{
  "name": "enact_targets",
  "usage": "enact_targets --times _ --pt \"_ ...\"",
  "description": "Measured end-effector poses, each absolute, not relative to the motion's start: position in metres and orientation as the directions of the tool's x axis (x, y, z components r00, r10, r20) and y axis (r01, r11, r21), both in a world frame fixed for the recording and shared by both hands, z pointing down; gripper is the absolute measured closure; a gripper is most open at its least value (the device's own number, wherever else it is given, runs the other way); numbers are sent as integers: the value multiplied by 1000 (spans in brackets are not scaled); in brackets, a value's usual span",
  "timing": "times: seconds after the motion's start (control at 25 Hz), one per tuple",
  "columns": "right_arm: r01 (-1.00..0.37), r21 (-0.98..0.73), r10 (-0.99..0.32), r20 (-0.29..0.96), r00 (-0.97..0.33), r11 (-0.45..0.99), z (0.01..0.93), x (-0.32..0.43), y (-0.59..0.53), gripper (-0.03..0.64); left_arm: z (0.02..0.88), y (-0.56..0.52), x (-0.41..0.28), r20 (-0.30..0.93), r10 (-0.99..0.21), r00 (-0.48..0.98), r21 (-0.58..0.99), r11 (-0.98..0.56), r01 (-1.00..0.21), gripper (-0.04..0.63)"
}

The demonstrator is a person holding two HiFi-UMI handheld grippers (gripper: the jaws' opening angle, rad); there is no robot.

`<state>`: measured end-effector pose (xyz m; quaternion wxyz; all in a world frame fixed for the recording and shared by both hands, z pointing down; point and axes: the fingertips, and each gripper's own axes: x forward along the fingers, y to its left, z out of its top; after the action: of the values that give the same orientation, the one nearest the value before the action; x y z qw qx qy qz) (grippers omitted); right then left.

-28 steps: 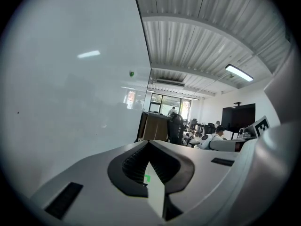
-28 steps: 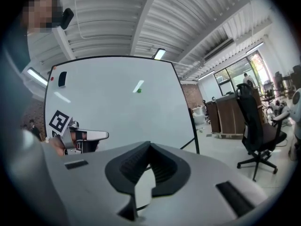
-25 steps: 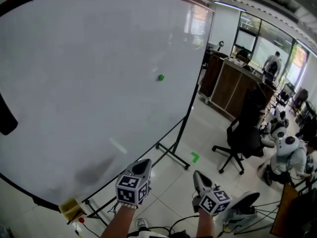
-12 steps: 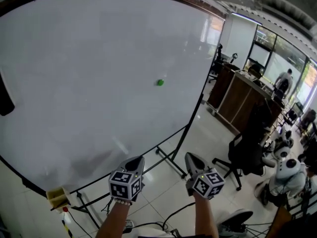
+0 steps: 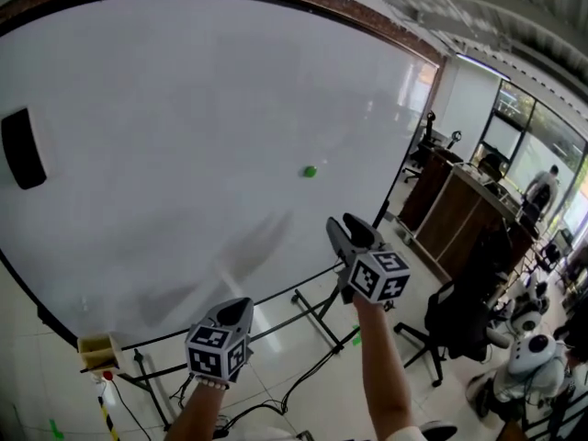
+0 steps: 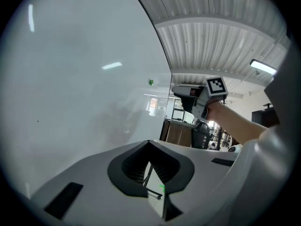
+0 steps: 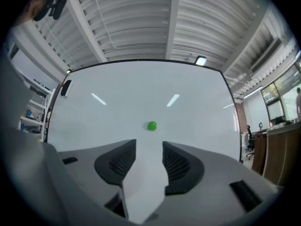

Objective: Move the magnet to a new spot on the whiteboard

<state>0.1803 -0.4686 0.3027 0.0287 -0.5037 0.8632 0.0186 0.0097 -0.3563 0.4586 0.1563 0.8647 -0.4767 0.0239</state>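
- The head view shows the whole wide white whiteboard on a wheeled stand (image 5: 165,136). One small round green magnet (image 5: 310,171) sticks to it, toward 4 o'clock from the board's middle.
- Only the head view shows both tools at once. There are two of them. The right gripper (image 5: 347,223) is raised, at 5 o'clock from the magnet and apart from it. The left gripper (image 5: 234,312) is low, near the board's bottom edge.
- The right gripper view alone shows its jaws clearly: they stand apart, having just been opening, with nothing between them. The magnet sits at 12 o'clock above the gap.
- The left gripper view shows its jaws closed tip to tip, holding nothing.
- One black rectangular eraser (image 5: 23,148) sits at the board's 9 o'clock edge. The left gripper view does not show it.
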Motion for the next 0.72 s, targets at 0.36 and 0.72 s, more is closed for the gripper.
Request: enact_targets --times 0.36,0.72 --pt "-855 125 -857 -47 -513 504 263 140 -529 391 463 -358 -13 195 -841 504 250 -454 -855 598" --pt "-847 194 -865 11 -502 494 267 120 -566 436 464 -364 -22 200 -851 485 252 -434 -865 598"
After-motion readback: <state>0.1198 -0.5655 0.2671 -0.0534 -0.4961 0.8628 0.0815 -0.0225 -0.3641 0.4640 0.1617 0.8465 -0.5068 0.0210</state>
